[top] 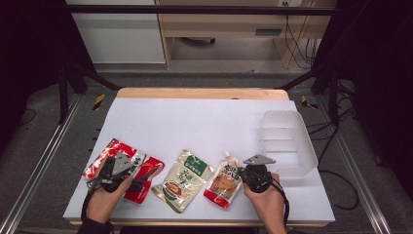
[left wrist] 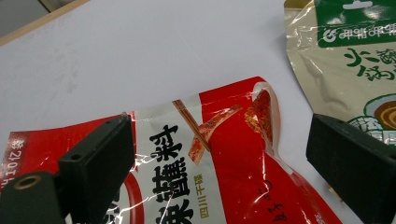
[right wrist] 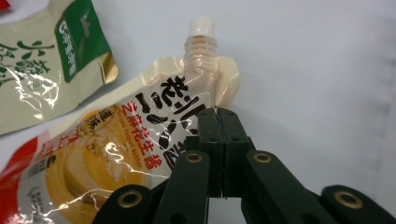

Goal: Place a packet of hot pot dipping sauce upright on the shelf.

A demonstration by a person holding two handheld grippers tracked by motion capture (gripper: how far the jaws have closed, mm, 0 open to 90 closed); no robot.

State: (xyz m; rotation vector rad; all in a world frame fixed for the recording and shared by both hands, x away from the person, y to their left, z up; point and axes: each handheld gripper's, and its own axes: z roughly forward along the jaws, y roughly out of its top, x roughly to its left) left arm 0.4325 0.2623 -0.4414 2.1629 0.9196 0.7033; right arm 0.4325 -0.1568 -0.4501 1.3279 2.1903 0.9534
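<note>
A white table (top: 204, 117) carries four food packs in a row along its near edge, running from about 8 o'clock to 5 o'clock in the high view. The left gripper (top: 118, 170), held in the person's left hand (top: 104, 197), hangs over the red pouches at 8 o'clock; in the left gripper view its jaws stand wide apart, released, straddling the red seasoning pouch (left wrist: 224, 163) without touching it. A second red pouch (top: 104, 153) lies just beside it toward 9 o'clock. The beige-and-green pouch (top: 182, 179) sits at 6 o'clock. The right gripper (top: 254, 171), in the right hand (top: 265, 202), is at 5 o'clock; the right gripper view shows its jaws pressed together, clenched with nothing between them, their tips just over the shoulder of the spouted sauce pouch (right wrist: 116, 149), whose white cap (right wrist: 201, 26) points toward 12 o'clock. A clear plastic bin (top: 287, 141) stands at 3 o'clock, near the right gripper.
</note>
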